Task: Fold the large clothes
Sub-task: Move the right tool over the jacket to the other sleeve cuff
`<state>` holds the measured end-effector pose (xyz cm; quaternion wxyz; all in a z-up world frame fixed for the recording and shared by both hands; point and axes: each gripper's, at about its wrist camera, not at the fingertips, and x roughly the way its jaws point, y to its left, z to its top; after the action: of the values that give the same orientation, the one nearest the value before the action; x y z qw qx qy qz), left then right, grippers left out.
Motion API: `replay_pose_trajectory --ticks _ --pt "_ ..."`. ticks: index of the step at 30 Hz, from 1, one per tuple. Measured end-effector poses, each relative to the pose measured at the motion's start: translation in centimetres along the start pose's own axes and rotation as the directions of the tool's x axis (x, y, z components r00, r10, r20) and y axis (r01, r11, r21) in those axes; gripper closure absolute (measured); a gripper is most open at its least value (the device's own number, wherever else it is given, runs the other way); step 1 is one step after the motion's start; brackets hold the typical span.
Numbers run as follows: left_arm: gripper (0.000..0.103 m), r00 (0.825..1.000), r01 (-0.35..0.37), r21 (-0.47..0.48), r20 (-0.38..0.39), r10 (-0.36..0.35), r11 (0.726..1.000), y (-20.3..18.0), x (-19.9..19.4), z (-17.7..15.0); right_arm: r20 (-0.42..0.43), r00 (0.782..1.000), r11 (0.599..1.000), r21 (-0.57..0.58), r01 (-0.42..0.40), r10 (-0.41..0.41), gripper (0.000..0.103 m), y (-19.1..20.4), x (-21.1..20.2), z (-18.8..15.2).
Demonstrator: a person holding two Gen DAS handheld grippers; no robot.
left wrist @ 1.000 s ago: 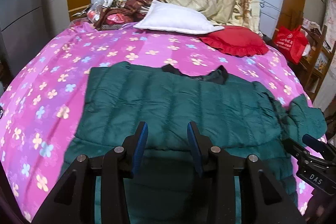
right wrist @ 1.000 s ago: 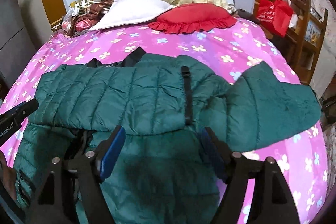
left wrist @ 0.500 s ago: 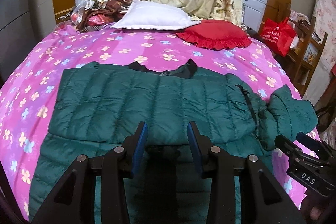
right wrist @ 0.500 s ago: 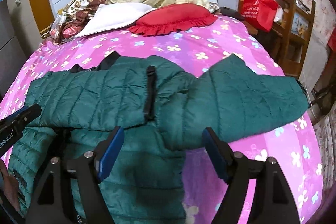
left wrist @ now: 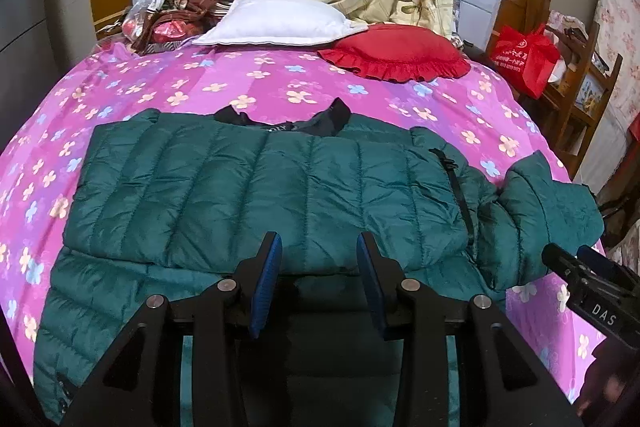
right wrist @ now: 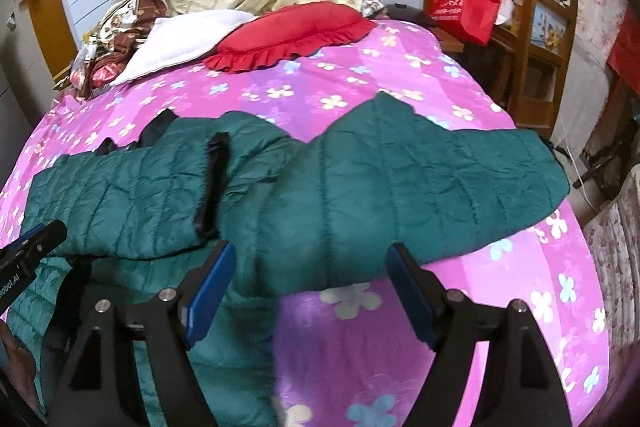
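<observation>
I am holding the left gripper [left wrist: 319,259] narrowly parted and the right gripper [right wrist: 310,277] wide, both empty, over the dark green quilted jacket [left wrist: 256,191] lying on the pink flowered bedspread [left wrist: 256,79].

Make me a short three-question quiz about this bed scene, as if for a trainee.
1. True or false: the right gripper is clamped on the dark green quilted puffer jacket.
2. Which lies nearer the jacket's black collar? A) the red frilled cushion B) the red shopping bag
3. Fill in: the jacket lies on a pink ____-patterned bedspread.

Key: 1 false; 2 A; 3 flower.
</observation>
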<state>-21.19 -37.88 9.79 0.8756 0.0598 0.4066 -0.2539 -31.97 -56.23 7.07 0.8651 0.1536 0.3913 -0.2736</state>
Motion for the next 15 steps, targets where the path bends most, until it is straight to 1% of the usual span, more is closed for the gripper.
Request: replay_pose_trajectory --ticks 7,15 --pt "0.087 1.0 0.011 0.008 -0.003 -0.011 1.0 -1.0 0.4 -0.2 -0.007 1.0 1.0 0.026 0.018 -0.018 0.021 -1.9 0.6 0.1" --pt "0.087 1.0 0.013 -0.013 -0.002 -0.013 1.0 -0.6 0.7 -0.4 -0.012 0.999 0.998 0.046 0.044 -0.043 0.021 -3.7 1.3 0.1"
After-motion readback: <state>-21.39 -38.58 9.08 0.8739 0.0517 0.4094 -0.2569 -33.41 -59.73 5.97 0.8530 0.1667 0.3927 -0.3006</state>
